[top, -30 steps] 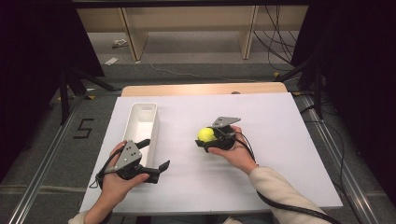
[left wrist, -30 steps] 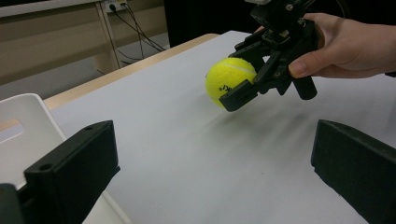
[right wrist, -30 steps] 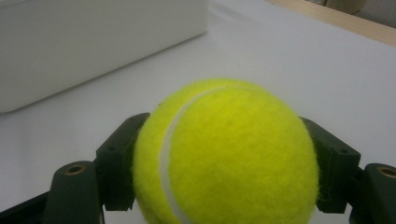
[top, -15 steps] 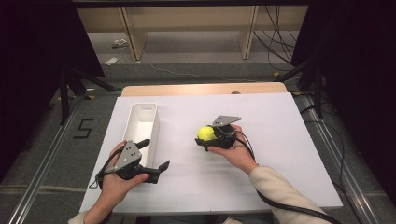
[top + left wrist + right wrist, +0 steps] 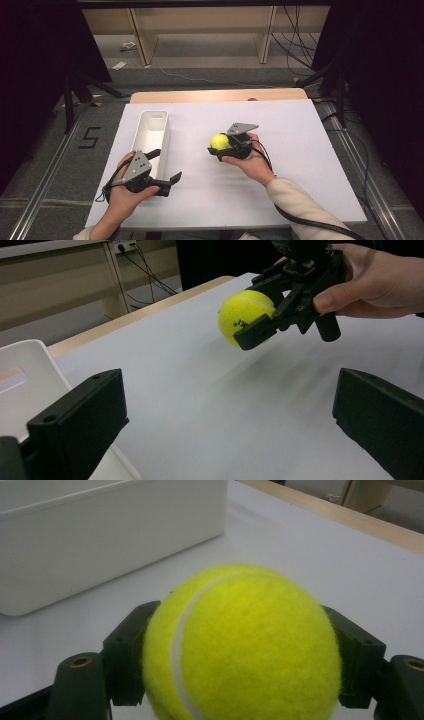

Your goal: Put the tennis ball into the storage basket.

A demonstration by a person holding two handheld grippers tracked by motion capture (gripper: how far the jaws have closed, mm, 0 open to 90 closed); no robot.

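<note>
Right black two-jaw gripper (image 5: 220, 145) near the middle of the white table top (image 5: 300, 150), clamped on a fuzzy yellow-green tennis ball (image 5: 218, 142); one jaw pressed against each side of the ball in the right gripper view (image 5: 240, 645), white seam curving down its left face; ball lifted clear of the surface in the left gripper view (image 5: 246, 317), with a soft shadow on the table beneath; right hand (image 5: 250, 162) wrapped around the gripper body, grey three-cornered plate on top, black cable trailing back along the pale sleeve. Left black two-jaw gripper (image 5: 167, 172) at the near left of the table, jaws spread wide with nothing between them; both jaws far apart at the bottom corners of the left gripper view (image 5: 230, 420), bare table between; left hand (image 5: 122, 192) gripping it from below. Long white rectangular plastic bin (image 5: 162, 131) at the left side of the table, far from the ball, its near end just beside the left gripper; its plain white wall across the top of the right gripper view (image 5: 100, 540). Pale wooden strip (image 5: 215, 95) along the table's far edge.
</note>
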